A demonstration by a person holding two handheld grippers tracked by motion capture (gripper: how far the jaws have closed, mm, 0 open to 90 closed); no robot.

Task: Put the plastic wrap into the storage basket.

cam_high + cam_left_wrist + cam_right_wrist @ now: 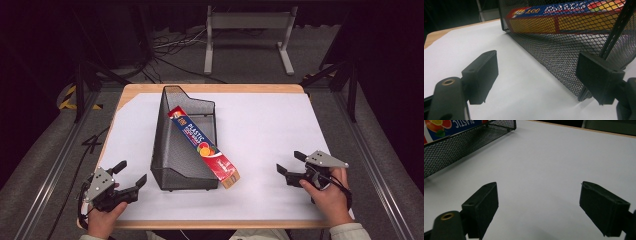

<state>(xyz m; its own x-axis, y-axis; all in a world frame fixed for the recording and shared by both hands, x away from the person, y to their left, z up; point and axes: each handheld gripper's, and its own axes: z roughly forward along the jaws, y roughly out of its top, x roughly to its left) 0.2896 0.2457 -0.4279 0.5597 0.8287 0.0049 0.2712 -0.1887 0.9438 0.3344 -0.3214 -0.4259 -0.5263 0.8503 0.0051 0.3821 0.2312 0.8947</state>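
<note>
A black wire-mesh file holder (175, 150) stands on the white table sheet, its tall end far from me. A long red and blue plastic-wrap box (202, 146) lies slanted in it, the near end sticking out over the low front right corner. My left gripper (131, 174) rests open at the front left, beside the holder's left wall. Through that mesh wall (554, 50) the left gripper view shows the box (564, 15). My right gripper (291, 162) is open at the front right, nothing between its jaws. The right gripper view has the holder (454, 147) at upper left.
White sheet (260, 130) covers the wooden table (210, 88); bare sheet lies right of the holder and between the two grippers. Beyond the table's far edge stand a grey metal frame (247, 30) and cables on the floor. Dark tripod legs flank the table.
</note>
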